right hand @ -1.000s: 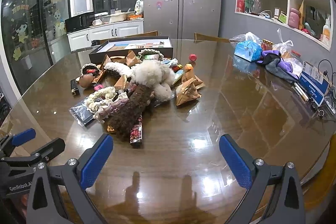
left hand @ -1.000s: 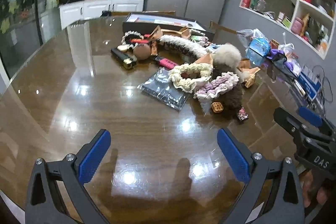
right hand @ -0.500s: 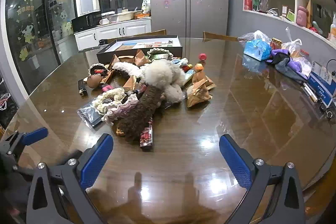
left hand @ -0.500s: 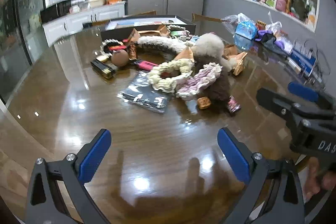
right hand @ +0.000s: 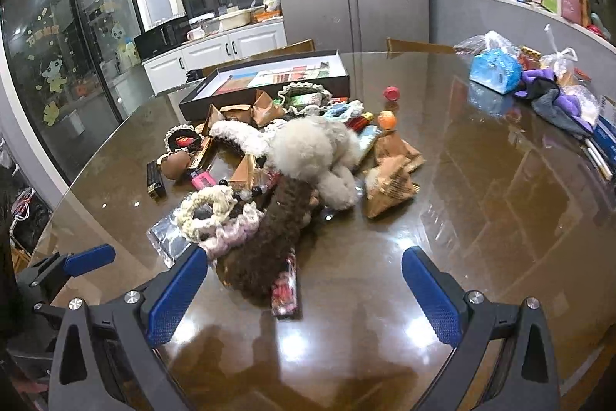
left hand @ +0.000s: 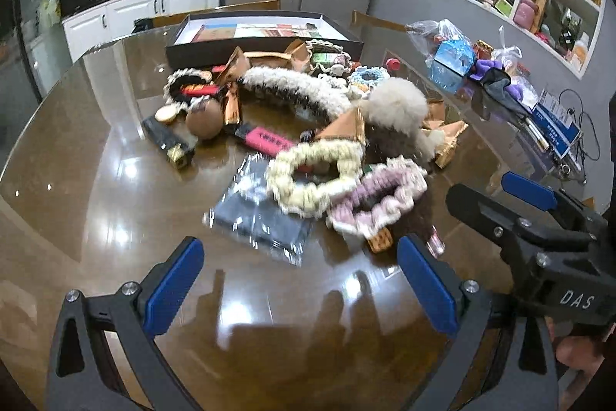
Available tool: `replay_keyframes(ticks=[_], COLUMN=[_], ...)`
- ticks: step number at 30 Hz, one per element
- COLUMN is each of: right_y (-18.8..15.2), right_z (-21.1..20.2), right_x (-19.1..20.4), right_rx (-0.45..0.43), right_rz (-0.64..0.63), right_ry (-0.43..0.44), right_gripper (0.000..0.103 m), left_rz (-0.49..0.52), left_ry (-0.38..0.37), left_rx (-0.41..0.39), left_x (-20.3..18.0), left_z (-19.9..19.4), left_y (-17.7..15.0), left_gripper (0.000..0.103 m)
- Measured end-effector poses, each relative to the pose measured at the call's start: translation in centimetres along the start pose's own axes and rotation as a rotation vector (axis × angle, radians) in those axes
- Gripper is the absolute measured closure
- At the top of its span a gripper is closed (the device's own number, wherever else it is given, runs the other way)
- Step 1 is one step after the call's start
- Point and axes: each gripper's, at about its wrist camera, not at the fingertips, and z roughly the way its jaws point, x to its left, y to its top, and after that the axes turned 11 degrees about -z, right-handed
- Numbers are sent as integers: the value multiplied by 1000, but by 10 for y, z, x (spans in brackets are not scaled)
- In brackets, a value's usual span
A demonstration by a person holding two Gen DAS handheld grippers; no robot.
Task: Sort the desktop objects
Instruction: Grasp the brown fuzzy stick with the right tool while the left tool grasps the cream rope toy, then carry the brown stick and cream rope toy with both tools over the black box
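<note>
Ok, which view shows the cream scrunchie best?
The left wrist view: the cream scrunchie lies as a whole open loop, ahead of the open left tongs. In the right wrist view it sits off to the left, foreshortened, partly overlapped by the pink scrunchie.

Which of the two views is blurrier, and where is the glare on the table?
Left wrist view: motion blur smears the clear plastic packet; ceiling-light glare spots dot the table. Right wrist view: sharper, glare near the red snack wrapper.

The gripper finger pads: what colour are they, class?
Blue pads on black frames, clearest in the right wrist view.
</note>
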Motion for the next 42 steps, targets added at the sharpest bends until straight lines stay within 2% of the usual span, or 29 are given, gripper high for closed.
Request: replay_keyframes(ticks=[9,13,16,19,24,26,28,29,30,31,37,42], right_y=[17,19,18,18,15,14,13,13,13,14,14,14], right_z=[35,49,55,61,70,72,72,73,73,73,73,68], right_x=[-11,-18,-22,-19,-18,-17,-15,-13,-9,-7,-6,-7], right_rx=[71,101,105,115,130,132,129,133,131,133,145,118], right_rz=[28,43,49,43,50,50,43,39,25,19,10,13], right_ry=[9,10,13,21,51,57,70,75,67,69,80,67], right_gripper=[0,0,0,0,0,6,27,35,57,69,70,74], left_rz=[108,125,135,160,187,182,187,189,188,187,192,177], left_ry=[-37,-86,-104,-87,-46,-63,-67,-71,-82,-88,-95,-109], left_rx=[34,65,89,79,61,54,44,42,40,41,23,-3], left_x=[-10,-11,-10,-10,-7,-3,-2,-1,-2,-2,-5,-3], left_z=[36,49,59,63,61,59,57,57,56,56,52,42], left_y=[29,34,36,36,35,36,35,35,35,35,33,36], left_gripper=[6,6,12,17,39,44,50,59,71,75,79,79])
